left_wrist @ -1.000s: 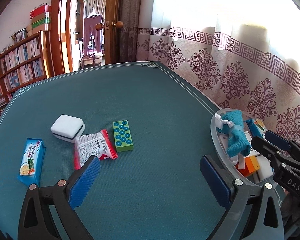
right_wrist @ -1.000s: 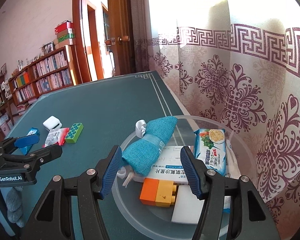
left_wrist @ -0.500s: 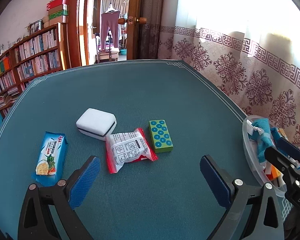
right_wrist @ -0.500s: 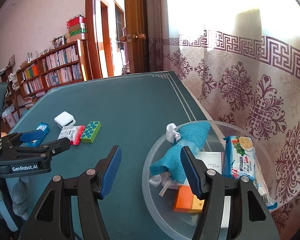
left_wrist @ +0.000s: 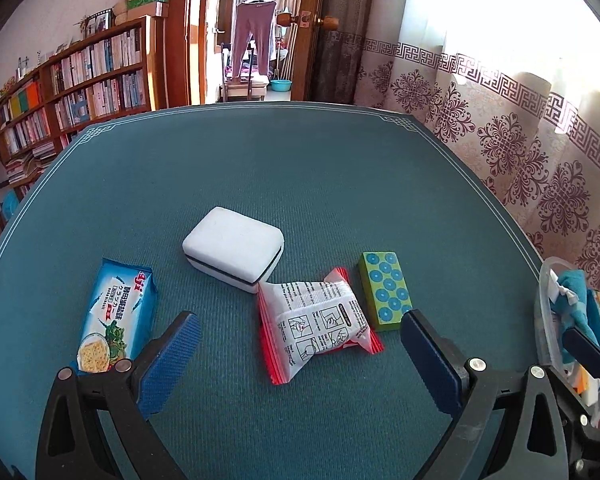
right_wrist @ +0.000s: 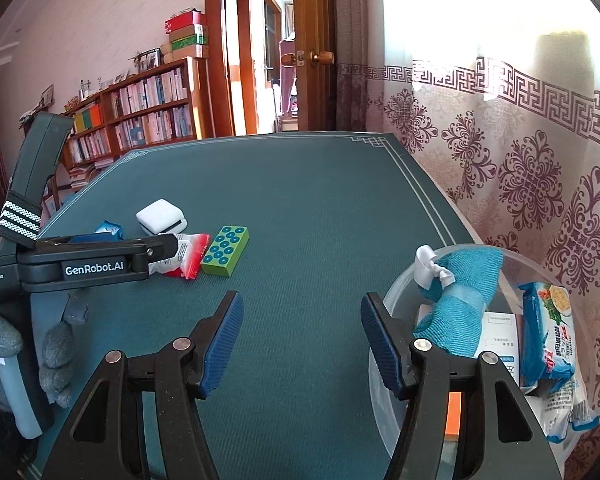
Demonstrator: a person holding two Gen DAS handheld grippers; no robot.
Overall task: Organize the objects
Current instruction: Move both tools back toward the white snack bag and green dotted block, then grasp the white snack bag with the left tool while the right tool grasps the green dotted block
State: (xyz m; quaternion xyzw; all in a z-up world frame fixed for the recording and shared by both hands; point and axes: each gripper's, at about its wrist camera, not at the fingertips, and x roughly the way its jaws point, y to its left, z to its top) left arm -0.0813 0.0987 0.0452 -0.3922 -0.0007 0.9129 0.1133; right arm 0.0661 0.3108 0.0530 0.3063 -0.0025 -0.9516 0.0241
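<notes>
On the green table lie a red-and-white snack packet [left_wrist: 320, 322], a green block with blue dots [left_wrist: 385, 289], a white case [left_wrist: 234, 248] and a blue cracker packet [left_wrist: 116, 314]. My left gripper [left_wrist: 300, 360] is open and empty, with the snack packet between its fingers. My right gripper [right_wrist: 302, 340] is open and empty, just left of a clear bowl [right_wrist: 396, 292] that holds a teal cloth bundle [right_wrist: 458, 300], a cracker packet [right_wrist: 550, 336], a white box and an orange block. The bowl [left_wrist: 542, 300] also shows at the left wrist view's right edge.
The left gripper's body [right_wrist: 88, 266] and a gloved hand [right_wrist: 4, 344] fill the left of the right wrist view. A patterned curtain [right_wrist: 520, 160] hangs along the table's right edge. A bookshelf [left_wrist: 72, 80] and an open door stand beyond the far edge.
My left gripper has swung left from the bowl toward the loose objects and closed in on the snack packet. My right gripper has drawn back and left, out of the bowl.
</notes>
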